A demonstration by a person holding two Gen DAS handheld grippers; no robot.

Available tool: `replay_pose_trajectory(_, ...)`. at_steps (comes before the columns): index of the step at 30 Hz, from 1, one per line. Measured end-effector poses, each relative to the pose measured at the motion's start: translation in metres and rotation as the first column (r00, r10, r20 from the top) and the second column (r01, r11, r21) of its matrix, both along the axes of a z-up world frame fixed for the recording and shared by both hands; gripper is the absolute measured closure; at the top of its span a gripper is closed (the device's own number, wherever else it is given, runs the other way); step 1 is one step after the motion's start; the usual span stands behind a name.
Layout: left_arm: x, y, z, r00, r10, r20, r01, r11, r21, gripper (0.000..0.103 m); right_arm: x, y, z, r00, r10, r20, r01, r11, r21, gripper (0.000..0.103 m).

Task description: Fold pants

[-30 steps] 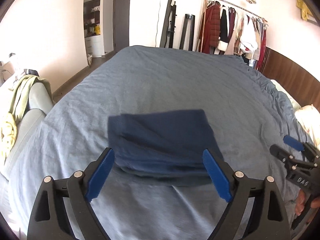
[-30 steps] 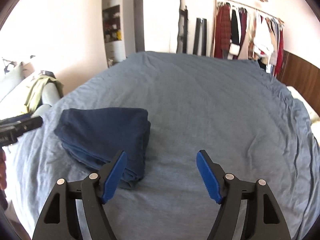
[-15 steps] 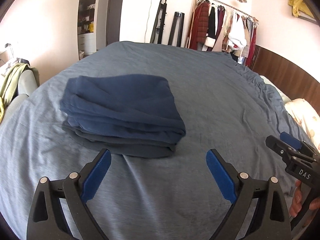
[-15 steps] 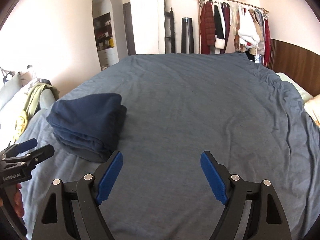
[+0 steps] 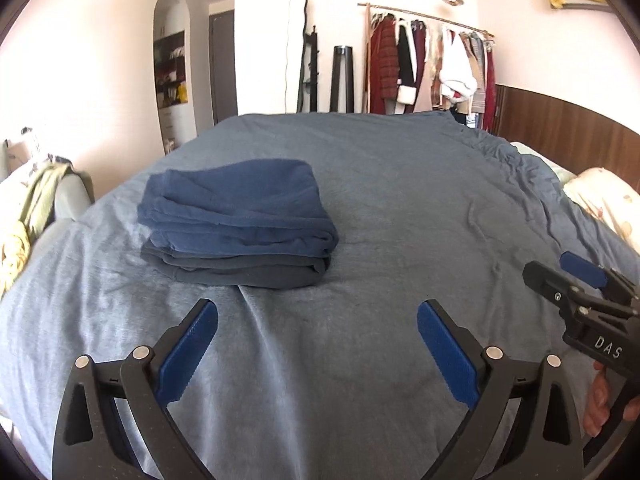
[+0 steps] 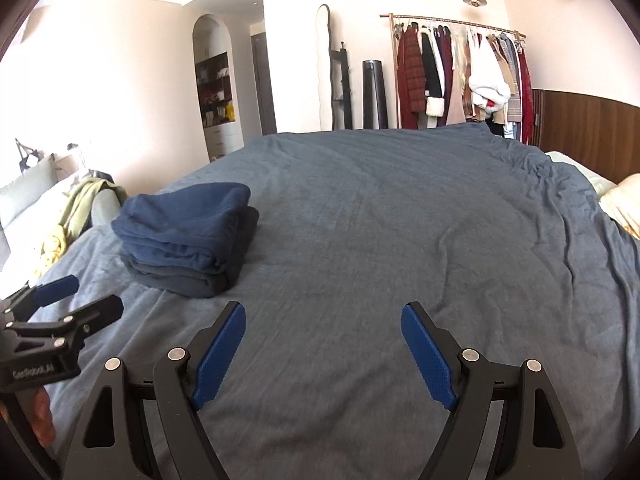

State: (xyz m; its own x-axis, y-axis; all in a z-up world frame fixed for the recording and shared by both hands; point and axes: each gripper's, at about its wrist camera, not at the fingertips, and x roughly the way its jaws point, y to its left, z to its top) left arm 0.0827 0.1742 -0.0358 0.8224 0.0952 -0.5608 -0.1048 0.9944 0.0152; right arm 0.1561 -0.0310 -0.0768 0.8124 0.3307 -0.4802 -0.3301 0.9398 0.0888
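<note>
From your left wrist, the folded pants [image 5: 240,220] lie flat on the bed [image 5: 400,208], ahead and left of your left gripper [image 5: 318,330]. Their long side runs across the view. The jaws are opening wide around nothing.

From your right wrist, the pants [image 6: 188,236] sit far left on the bed [image 6: 400,220]. Your right gripper [image 6: 324,338] hovers with jaws apart, empty, over bare cover.
</note>
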Motion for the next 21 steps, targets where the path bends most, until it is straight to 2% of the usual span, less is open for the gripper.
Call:
replay_pose_trajectory(8, -0.043, -0.023, 0.016, 1.0, 0.014, 0.027, -0.014, 1.0, 0.021, 0.0, -0.046, -0.022, 0.019, 1.0, -0.016, 0.005, 0.016, 1.0, 0.011, 0.022)
replay_pose_trajectory(21, -0.1, -0.044, 0.021, 0.999, 0.043, 0.017, -0.042, 0.999, -0.023, 0.0, -0.109, -0.054, 0.03, 0.999, -0.039, 0.034, 0.039, 0.999, -0.002, 0.022)
